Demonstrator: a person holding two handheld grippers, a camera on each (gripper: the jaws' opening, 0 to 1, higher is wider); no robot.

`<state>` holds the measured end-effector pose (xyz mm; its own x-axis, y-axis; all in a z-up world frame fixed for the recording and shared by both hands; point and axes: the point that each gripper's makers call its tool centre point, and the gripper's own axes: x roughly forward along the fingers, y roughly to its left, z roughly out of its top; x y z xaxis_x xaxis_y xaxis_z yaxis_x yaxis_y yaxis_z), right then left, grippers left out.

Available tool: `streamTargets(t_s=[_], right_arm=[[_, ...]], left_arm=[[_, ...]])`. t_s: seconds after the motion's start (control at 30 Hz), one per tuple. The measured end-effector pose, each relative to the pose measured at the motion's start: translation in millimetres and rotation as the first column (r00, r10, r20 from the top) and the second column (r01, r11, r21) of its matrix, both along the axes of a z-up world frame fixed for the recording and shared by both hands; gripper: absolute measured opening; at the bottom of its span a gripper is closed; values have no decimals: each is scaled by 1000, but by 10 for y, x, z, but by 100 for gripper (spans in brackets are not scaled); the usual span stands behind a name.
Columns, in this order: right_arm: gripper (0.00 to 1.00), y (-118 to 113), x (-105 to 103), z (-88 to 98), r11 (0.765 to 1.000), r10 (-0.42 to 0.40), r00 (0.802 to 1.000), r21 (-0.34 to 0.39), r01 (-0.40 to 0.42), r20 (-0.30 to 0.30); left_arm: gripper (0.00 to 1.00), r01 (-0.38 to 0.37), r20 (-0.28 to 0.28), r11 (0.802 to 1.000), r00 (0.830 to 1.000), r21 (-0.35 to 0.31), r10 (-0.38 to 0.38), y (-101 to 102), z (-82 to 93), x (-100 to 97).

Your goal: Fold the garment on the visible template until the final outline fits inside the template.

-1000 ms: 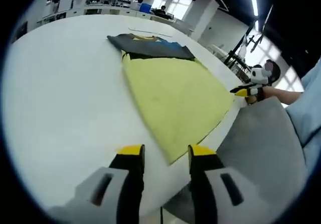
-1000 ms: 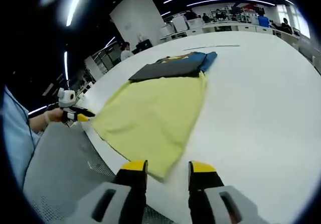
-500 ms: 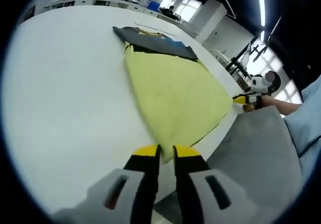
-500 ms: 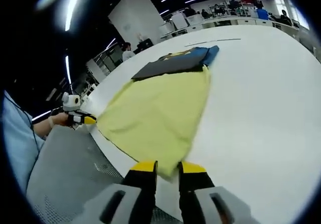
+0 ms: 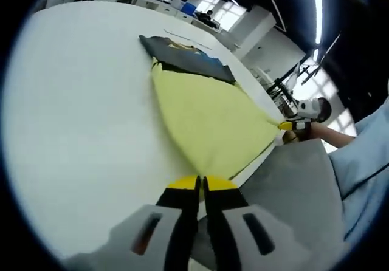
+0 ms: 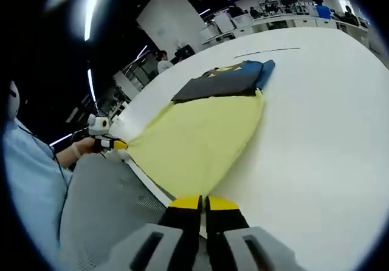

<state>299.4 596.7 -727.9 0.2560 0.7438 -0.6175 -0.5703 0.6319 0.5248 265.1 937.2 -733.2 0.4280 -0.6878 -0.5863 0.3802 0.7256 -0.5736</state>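
Garment: yellow cloth (image 5: 209, 122) with a dark grey and blue upper part, lying flat on the white table (image 5: 79, 119), stretched from the near table edge toward the far side.
Garment in right gripper view: same cloth (image 6: 194, 140), its yellow hem at the near edge, the dark part farthest from the grippers.
Long axis: it runs away from both grippers, so judged from this the coming fold should carry the near hem forward, over the cloth toward the dark end.
Left gripper (image 5: 200, 184): jaws pressed together on one near corner of the yellow hem, at the table edge.
Right gripper (image 6: 203, 203): jaws also clenched on the other near corner of the hem.
Which is nearer: both sit at the hem, one at each corner, so neither is clearly nearer; each also appears small at the side of the other's view, at the opposite corner.
Hem between them: it looks pulled fairly straight along the table edge.
Template: a thin dark line is seen on the table beyond the garment; I cannot tell if it is the template outline.
Writing: no brand, label or readable text on the cloth or the grippers.
Surroundings: grey floor (image 5: 292, 192) below the table edge, a light blue sleeve (image 6: 30, 180) of the person, desks far behind.
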Motion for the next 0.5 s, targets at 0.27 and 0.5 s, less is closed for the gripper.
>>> streamTargets(t_s=[0.27, 0.5], right_arm=[[0, -62, -335, 195, 1000, 0, 997, 22, 2, -78], [0, -130, -494, 380, 998, -25, 990, 48, 32, -139]], left_arm=[[0, -37, -73, 994, 997, -107, 29, -82, 401, -277], [0, -12, -112, 991, 994, -133, -3, -201, 637, -530]])
